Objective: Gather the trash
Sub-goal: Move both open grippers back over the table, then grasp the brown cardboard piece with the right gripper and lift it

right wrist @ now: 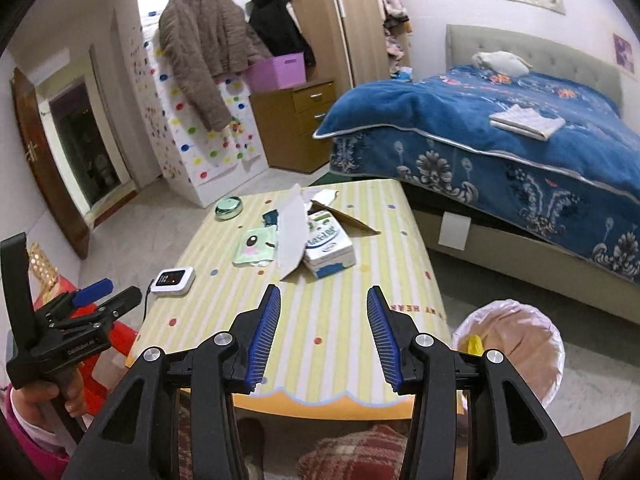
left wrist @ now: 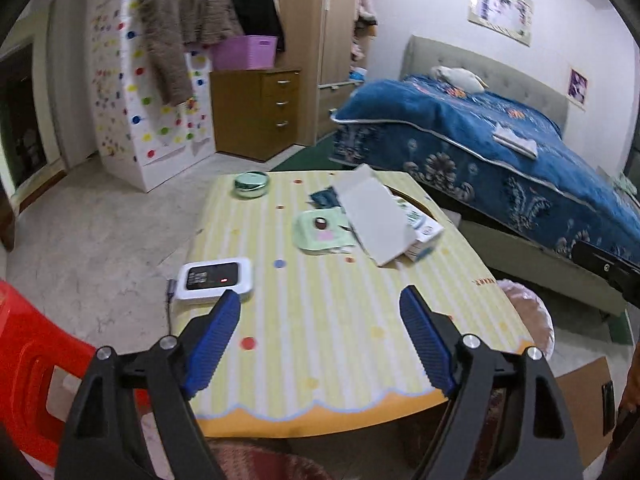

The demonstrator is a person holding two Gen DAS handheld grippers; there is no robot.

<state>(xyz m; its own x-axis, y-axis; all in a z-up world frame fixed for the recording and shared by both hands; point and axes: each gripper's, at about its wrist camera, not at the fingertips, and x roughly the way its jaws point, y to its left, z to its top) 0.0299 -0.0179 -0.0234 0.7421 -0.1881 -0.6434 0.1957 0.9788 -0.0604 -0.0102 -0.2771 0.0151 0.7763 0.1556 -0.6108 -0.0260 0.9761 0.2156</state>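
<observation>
- Claws first: my left claw (left wrist: 320, 316) is wide open over the near edge of the striped tabletop (left wrist: 320, 344), with nothing in it.
- My right claw (right wrist: 323, 320) is open too and holds nothing.
- Trash on the tabletop: a tissue box (right wrist: 330, 246), a white card (right wrist: 291, 232), a green packet (right wrist: 256, 248) and a blue wrapper (right wrist: 271, 216), all close together.
- A lined bin (right wrist: 520, 344) stands on the floor just right of the tabletop.

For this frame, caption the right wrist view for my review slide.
Open right tongs hover empty over yellow striped table; lined bin with yellow scrap alongside.
</observation>
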